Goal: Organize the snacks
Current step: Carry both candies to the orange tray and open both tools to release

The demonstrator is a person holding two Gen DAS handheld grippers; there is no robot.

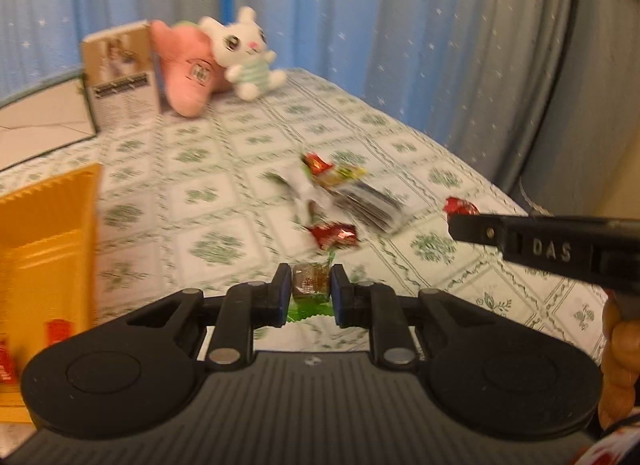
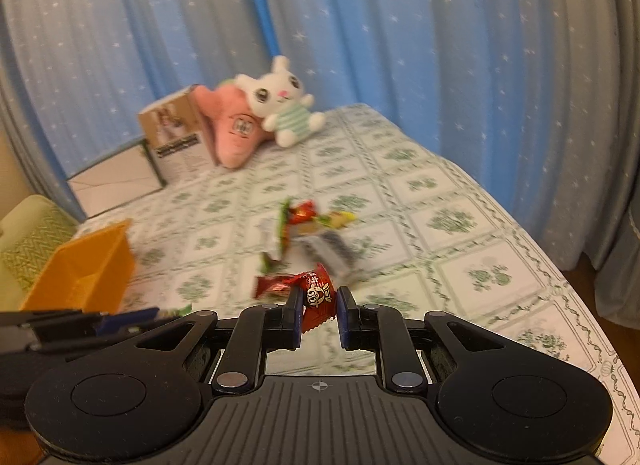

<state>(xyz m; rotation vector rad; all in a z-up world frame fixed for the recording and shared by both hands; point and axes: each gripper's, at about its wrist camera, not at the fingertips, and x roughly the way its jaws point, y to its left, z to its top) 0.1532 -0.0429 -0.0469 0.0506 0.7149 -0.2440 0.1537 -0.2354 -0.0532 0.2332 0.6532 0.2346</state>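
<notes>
Pinching a small sweet [image 1: 310, 283] in a clear wrapper with green frilled ends, the left gripper [image 1: 311, 291] is seen clenched on it, the brown block sitting squarely between the two blue pads above the tablecloth [image 1: 224, 169]. One red sachet [image 2: 318, 297] printed with a round white cartoon face is gripped by the right gripper [image 2: 319, 315], pressed against the left pad and tilted, with its upper end sticking out past the fingertips. Two grippers are thus counted, each holding one snack.

Just beyond the left gripper, one loose red-wrapped sweet [image 1: 333, 235] is seen on the cloth, and another red sweet [image 1: 461, 207] lies near the right gripper's tip. Further out, a blurred heap of snacks [image 1: 340, 189] is spread in the middle of the table; its pieces cannot be counted, though red, yellow, green and silver wrappers are made out. One orange bin [image 1: 48, 249] stands at the left edge, well apart from the heap.

At the far end, one box [image 1: 120, 73], one pink plush carrot [image 1: 188, 69] and one white plush rabbit [image 1: 244, 53] are set against the blue starred curtain [image 1: 360, 5].
</notes>
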